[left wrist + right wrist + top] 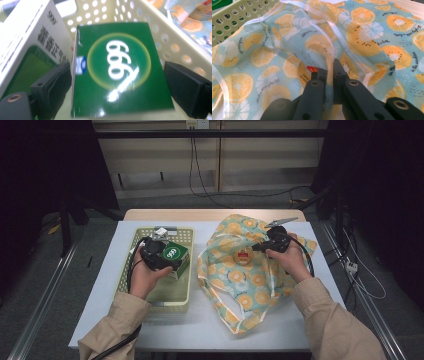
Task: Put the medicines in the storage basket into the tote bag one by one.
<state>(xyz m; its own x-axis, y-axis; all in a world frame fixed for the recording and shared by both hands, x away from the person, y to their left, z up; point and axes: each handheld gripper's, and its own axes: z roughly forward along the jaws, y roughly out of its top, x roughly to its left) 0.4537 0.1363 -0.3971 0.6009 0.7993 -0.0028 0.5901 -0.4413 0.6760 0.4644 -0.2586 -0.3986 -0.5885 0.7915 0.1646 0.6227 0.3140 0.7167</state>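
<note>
2 tools share the work here, each with its own job. The right tool (261, 246) is clamped on the rim of the fruit-print bag (250, 275), which lies spread on the counter (200, 320); in the right gripper view its jaws are pinched together with the translucent edge of the bag caught between them. Holding that rim up probably keeps the mouth open so goods can go in. 1 round tin (244, 255) with a red label already sits inside the bag.

The left tool (117, 82) hangs over the basket (177, 301), just left of the bag. Its jaws stand wide, 1 on each side of the green box (117, 67), and neither pad seems to press on it, so the box is straddled rather than gripped. The box rests tilted in the basket beside a white box (30, 37). Having the basket so near the bag keeps each transfer short.
</note>
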